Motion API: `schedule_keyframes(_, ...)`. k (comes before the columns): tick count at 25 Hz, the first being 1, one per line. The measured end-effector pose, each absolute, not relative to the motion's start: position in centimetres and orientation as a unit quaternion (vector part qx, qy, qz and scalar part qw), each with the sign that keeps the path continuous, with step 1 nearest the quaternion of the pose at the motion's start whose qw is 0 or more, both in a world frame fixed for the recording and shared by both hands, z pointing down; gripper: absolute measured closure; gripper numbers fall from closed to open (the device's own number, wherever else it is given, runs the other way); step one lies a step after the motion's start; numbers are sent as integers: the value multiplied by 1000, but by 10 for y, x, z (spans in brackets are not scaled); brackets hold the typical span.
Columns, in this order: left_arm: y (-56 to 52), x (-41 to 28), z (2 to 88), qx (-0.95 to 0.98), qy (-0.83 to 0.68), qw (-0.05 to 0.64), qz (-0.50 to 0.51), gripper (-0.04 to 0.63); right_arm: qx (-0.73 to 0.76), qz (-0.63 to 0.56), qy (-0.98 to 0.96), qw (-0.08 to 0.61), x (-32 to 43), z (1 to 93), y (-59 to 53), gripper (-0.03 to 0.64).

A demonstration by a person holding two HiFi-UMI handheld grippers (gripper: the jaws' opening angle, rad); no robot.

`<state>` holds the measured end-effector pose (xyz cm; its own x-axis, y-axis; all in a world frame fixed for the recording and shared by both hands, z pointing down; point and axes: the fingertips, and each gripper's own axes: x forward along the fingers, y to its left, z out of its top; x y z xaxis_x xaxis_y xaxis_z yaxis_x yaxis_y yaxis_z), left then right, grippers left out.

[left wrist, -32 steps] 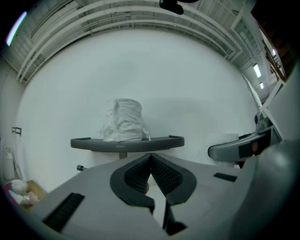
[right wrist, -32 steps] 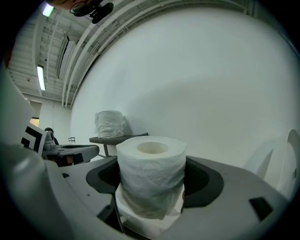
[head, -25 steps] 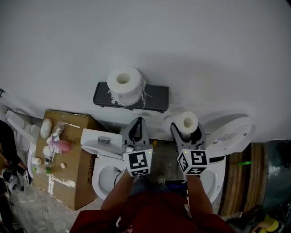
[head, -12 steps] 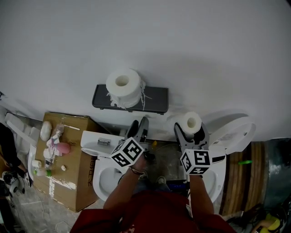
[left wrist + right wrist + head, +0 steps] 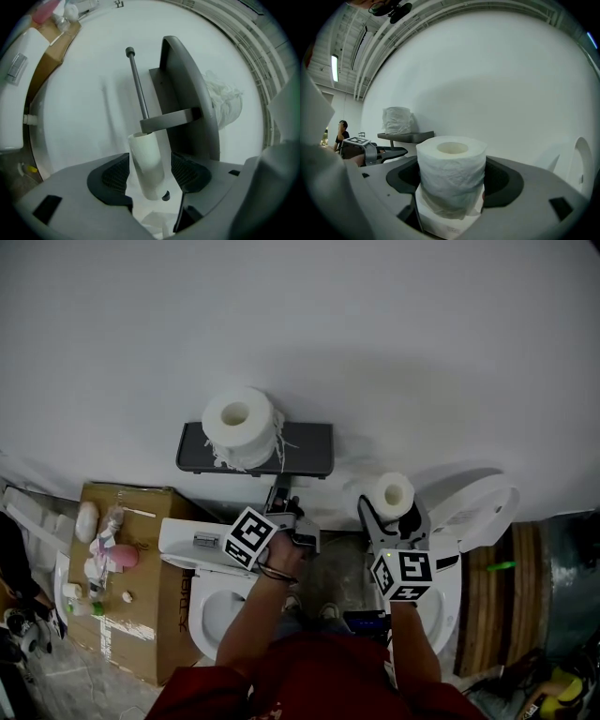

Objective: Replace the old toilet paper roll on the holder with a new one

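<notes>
A dark grey holder shelf (image 5: 305,448) (image 5: 187,93) hangs on the white wall, with a frayed paper roll (image 5: 239,423) (image 5: 225,101) standing on top. Under the shelf a thin rod (image 5: 138,84) carries a bare white tube (image 5: 146,164). My left gripper (image 5: 281,498) (image 5: 150,172) lies rolled on its side below the shelf. Its jaws have just been opening and now stand open on either side of the tube, with a gap at the right pad (image 5: 186,171). My right gripper (image 5: 392,517) (image 5: 452,180) is shut on a full new roll (image 5: 394,493) (image 5: 451,176), held upright to the right of the holder.
A toilet with its tank (image 5: 192,540) stands below the holder. A cardboard box (image 5: 141,596) with small items on top is to its left. A second toilet with a raised lid (image 5: 478,512) sits at the right. A person (image 5: 343,126) stands far off.
My left gripper has rolled onto its side, gone forward under the shelf and spread its jaws around the tube. The right gripper with the new roll has hardly moved.
</notes>
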<state>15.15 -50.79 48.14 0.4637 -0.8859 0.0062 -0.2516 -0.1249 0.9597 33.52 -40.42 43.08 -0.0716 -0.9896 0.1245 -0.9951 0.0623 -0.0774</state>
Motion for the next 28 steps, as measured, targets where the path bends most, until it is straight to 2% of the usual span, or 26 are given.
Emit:
schedule_keyframes(1,-511,153,484,678,-415,521,-312,298,683,71,-727,20,337,431,-403,225)
schedule_keyframes(6,-519,162,485,663,-394,540,-337,393,693,72,-717,22,349,433,-401,225)
schedule_keyframes(14,-509,195,481,662,-354,564,-342,396,711,71,-699,14,369,431,-396,225)
schedule_keyframes(28,-473,296,476,695,-278,599,-283,396,763,66,-643,9,431,425,-354,225)
